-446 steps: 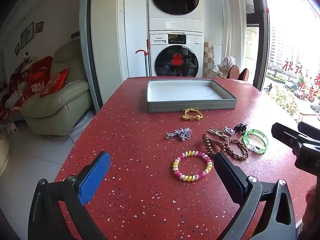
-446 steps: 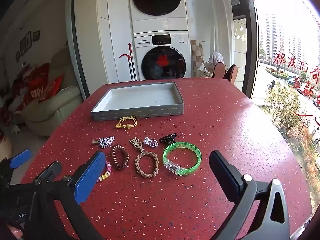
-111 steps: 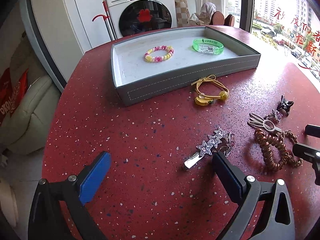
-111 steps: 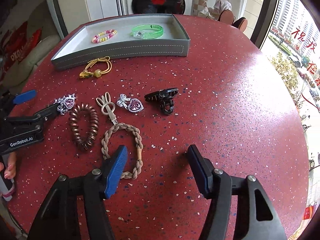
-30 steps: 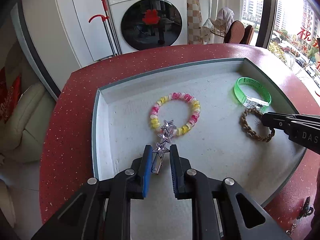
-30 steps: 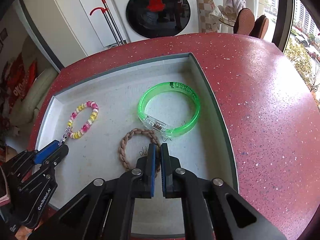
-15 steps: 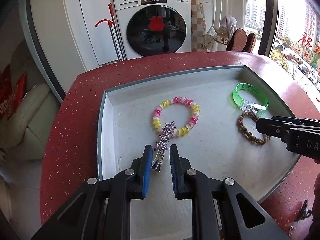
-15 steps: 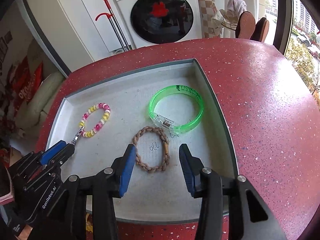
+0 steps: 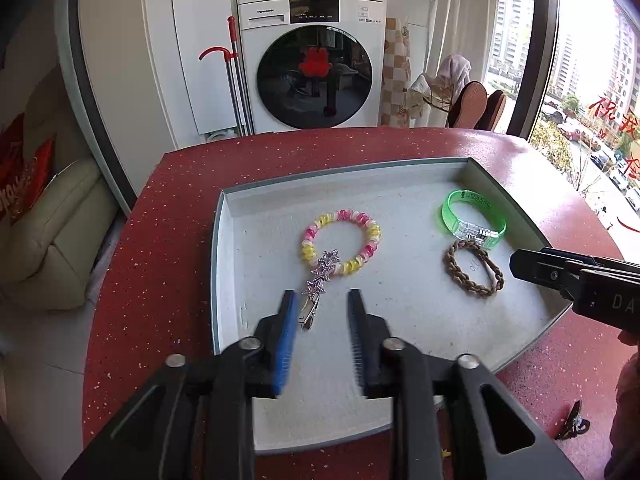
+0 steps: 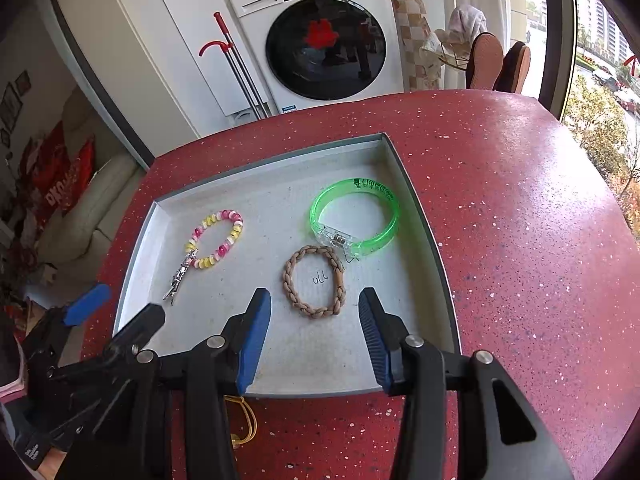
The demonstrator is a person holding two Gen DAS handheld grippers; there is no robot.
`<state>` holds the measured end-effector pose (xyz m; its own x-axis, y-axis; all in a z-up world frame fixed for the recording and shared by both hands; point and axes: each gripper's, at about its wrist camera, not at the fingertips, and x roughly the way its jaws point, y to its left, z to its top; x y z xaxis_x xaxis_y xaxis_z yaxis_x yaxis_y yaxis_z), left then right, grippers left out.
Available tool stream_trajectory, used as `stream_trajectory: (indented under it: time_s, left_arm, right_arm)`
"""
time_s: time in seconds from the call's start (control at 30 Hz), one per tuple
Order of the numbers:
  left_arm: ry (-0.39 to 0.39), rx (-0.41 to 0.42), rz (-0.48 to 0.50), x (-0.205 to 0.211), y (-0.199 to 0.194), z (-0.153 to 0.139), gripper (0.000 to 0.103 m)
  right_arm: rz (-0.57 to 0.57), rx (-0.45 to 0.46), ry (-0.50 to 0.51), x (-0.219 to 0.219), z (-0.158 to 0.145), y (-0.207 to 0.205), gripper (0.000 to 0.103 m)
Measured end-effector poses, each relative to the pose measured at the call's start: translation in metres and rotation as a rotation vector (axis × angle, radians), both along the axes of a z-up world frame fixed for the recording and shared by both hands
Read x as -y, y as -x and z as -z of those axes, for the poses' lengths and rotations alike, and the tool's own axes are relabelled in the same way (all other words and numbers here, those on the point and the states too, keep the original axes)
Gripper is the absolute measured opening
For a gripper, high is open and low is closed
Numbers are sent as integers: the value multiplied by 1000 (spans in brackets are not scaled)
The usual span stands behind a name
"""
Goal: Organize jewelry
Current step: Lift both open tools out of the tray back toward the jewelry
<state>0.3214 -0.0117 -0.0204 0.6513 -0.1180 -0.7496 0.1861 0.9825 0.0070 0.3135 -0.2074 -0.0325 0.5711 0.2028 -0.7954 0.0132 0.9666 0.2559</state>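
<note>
Releasing is the step in hand: the left gripper (image 9: 320, 312), jaws just spreading, stands parted around a star hair clip (image 9: 318, 286) lying in the grey tray (image 10: 140, 248); lift straight clear. The right gripper (image 10: 314, 312) gapes, empty, near a braided band (image 10: 314, 282). Beyond lie a speckled red table (image 10: 520, 220) and a washing machine (image 9: 312, 60).

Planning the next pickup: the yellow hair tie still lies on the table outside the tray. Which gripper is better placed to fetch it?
Probably the right gripper: the yellow hair tie lies just below its open jaws, past the tray edge. The left gripper hangs over the star clip.
</note>
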Motion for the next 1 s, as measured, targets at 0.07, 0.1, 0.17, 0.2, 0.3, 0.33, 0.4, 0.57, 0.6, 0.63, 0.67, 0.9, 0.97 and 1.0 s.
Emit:
stream_trajectory:
  time_s: [0.07,0.1,0.17,0.2,0.3,0.33,0.4,0.57,0.6,0.63,0.67,0.9,0.97,1.0]
  left_arm:
    - [13,59,-26,-5,12,-10,103]
    - [20,79,-21,-5,17,-14,103]
    - [16,67,-16,-5,22,-18,103]
    - [19,65,-18,-5,25,-20,103]
    - [29,59,-21,-9,33,-24,103]
    - [32,56,-21,-10,35,-25,103]
    - [32,53,-23,-12,42,-27,103]
    - [32,51,-28,-13,59,-32,103]
    - [36,49,-28,-14,63,-32,103]
    - [40,44,-26,-14,66,-33,103]
    - [43,39,-23,-14,69,-33,103]
    - [53,33,-17,-16,91,-34,103]
    - [70,17,-1,-17,97,-32,103]
    - [66,14,3,-17,100,-31,103]
  right_arm:
    - [-2,4,4,-1,-3,4,50]
    - [-2,6,7,-1,-4,7,50]
    - [-1,10,9,-2,-7,12,51]
    - [-1,13,7,-2,-8,15,54]
    - [-7,27,7,-3,-13,24,67]
    - [-9,33,9,-3,-16,27,70]
    - [-12,50,7,-3,-20,36,81]
    - [-14,81,3,-4,-29,59,83]
    - [-13,87,-1,-3,-31,63,90]
    - [-15,94,-8,-2,-32,67,90]
    - [-16,98,-12,-2,-33,71,90]
    - [-21,153,-5,2,-44,99,91]
    - [-26,167,-15,4,-47,107,91]
    - [-27,169,-25,6,-47,111,91]
